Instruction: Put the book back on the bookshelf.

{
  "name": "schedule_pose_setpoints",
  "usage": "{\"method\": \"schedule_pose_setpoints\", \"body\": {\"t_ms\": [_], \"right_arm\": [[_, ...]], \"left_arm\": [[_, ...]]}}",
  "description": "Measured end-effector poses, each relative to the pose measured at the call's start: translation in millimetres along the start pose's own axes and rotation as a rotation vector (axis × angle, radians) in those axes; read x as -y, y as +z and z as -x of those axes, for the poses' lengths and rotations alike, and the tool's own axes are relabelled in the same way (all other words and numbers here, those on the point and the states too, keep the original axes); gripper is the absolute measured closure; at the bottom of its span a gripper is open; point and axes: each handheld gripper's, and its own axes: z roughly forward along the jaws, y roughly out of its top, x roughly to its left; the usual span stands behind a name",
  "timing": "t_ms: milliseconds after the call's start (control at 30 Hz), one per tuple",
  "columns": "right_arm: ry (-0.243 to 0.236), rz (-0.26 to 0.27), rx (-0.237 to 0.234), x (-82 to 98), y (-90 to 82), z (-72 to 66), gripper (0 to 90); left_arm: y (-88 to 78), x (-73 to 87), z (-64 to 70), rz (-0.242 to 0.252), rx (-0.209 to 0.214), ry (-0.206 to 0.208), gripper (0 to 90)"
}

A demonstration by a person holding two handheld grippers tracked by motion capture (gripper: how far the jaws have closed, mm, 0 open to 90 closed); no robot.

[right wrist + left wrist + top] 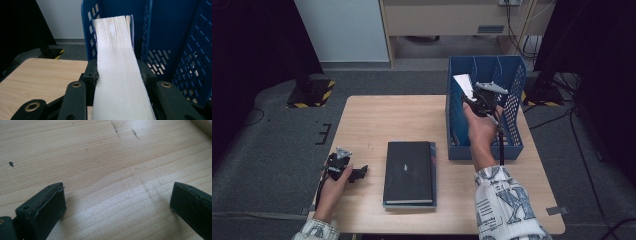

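A book [116, 45] with its pale page edge facing me stands in the left slot of a blue file rack [175, 37]. My right gripper [117, 72] is shut on it, jaws pressing both covers. From above, the right gripper [477, 100] is over the rack [513, 107], and the book's white edge [463, 82] sticks up beyond it. My left gripper [354, 174] rests near the table's left front edge. It is open, and the left gripper [117, 202] has bare wood between its fingers.
A black book [408, 171] lies flat on a thin blue one in the middle front of the wooden table [377, 120]. The rack stands at the table's right rear. Dark stands and cables are on the floor around.
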Motion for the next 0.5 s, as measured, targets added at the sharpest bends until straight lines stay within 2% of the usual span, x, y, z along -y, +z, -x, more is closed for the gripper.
{"method": "schedule_pose_setpoints", "body": {"t_ms": [300, 500], "right_arm": [[-0.023, -0.021, 0.000, -1.3, 0.6, -4.1, 58.3], [-0.031, -0.074, 0.004, -3.6, 3.3, -1.5, 55.9]], "left_arm": [[0.3, -0.1, 1.0, 0.003, 0.003, -0.002, 0.0], [0.5, -0.2, 1.2, 0.004, 0.004, 0.000, 0.0]]}}
